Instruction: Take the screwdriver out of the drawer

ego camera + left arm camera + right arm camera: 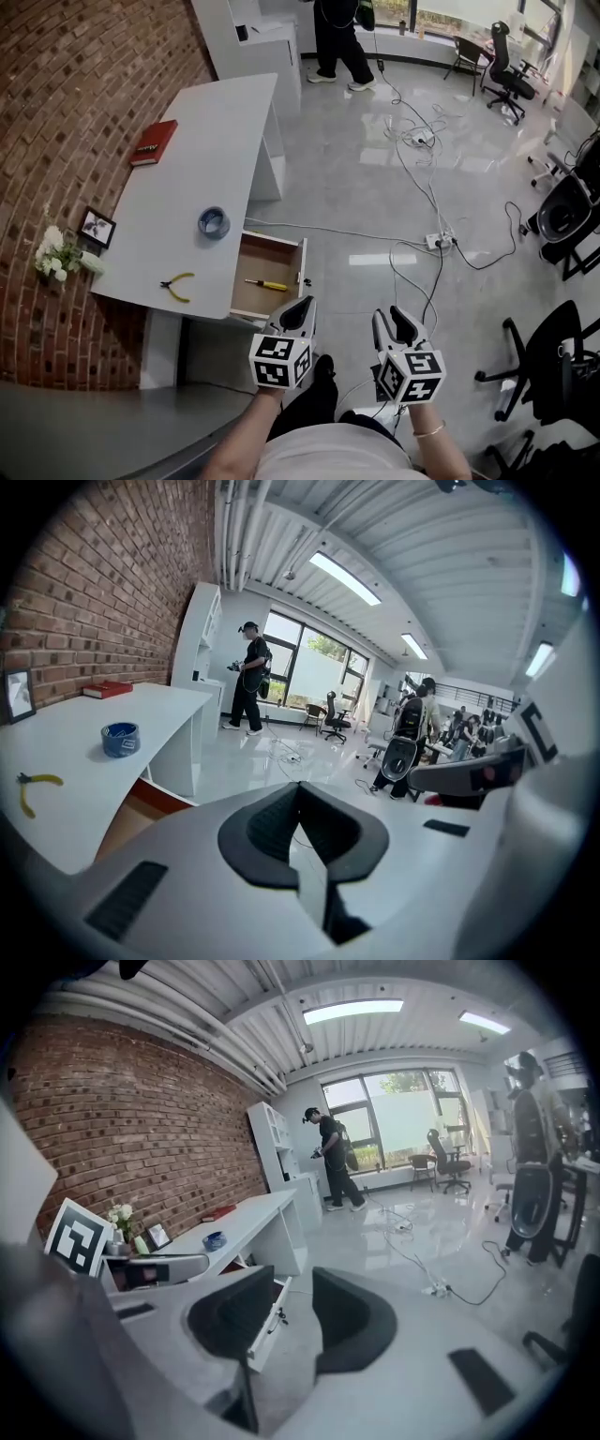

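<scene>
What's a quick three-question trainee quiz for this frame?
1. True or false: the screwdriver lies inside the open drawer.
2. Which of these lies on the desk? A) pliers B) hammer C) mug
3. Fill in: the jaws of the right hand-held gripper stand ____, with nothing between them.

Key: 1 true; 2 A; 3 apart.
</scene>
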`<state>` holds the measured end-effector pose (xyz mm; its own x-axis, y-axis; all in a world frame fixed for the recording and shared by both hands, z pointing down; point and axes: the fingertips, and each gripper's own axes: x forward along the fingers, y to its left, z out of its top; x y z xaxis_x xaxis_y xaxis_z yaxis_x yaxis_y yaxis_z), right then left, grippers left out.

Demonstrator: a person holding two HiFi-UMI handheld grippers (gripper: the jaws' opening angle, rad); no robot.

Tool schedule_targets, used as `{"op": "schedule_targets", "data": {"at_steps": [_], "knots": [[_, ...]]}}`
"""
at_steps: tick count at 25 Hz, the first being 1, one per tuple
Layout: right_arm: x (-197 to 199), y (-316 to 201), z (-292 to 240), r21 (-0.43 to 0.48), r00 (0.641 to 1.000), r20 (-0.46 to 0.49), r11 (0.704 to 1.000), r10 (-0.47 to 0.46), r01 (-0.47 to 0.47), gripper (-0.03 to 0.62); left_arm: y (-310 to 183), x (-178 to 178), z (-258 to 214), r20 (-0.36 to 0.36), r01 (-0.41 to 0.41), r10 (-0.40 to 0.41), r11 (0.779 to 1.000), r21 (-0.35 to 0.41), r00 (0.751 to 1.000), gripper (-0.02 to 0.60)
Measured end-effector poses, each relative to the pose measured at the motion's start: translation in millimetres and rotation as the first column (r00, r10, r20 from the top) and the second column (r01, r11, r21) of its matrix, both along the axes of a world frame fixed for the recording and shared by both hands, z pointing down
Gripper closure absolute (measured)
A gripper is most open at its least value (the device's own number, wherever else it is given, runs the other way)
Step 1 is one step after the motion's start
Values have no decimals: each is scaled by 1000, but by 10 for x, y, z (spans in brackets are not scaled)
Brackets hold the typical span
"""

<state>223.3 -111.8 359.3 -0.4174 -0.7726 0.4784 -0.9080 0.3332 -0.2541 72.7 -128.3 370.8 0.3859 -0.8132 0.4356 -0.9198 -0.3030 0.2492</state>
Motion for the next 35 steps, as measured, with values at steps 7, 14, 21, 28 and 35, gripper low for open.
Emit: {"op": "schedule_targets", "data": {"at_steps": [7,14,21,28,35], "knots": [[-295,-387,-87,10,1000,-12,1000,-5,5,480,-352,-322,53,-26,9,-9,1000,-11,1000,589],[-351,-557,-119,10,999,-37,999,36,-36,480,-511,-461,102,-58,12,-14,1000,-23,998,588],[-340,-704,-60,-5,998,-22,999,51,-51,480,-654,-522,132,-57,26,-27,999,-29,998,588],[-356,-996,-26,-5,999,18,999,32,-31,480,-834,-541,183,-40,64,-65,997,-40,997,588],[-549,-1303,143,-55,994,31,992,-108,110,480,-980,-642,263,-19,171,-173,983,-59,985,588]]}}
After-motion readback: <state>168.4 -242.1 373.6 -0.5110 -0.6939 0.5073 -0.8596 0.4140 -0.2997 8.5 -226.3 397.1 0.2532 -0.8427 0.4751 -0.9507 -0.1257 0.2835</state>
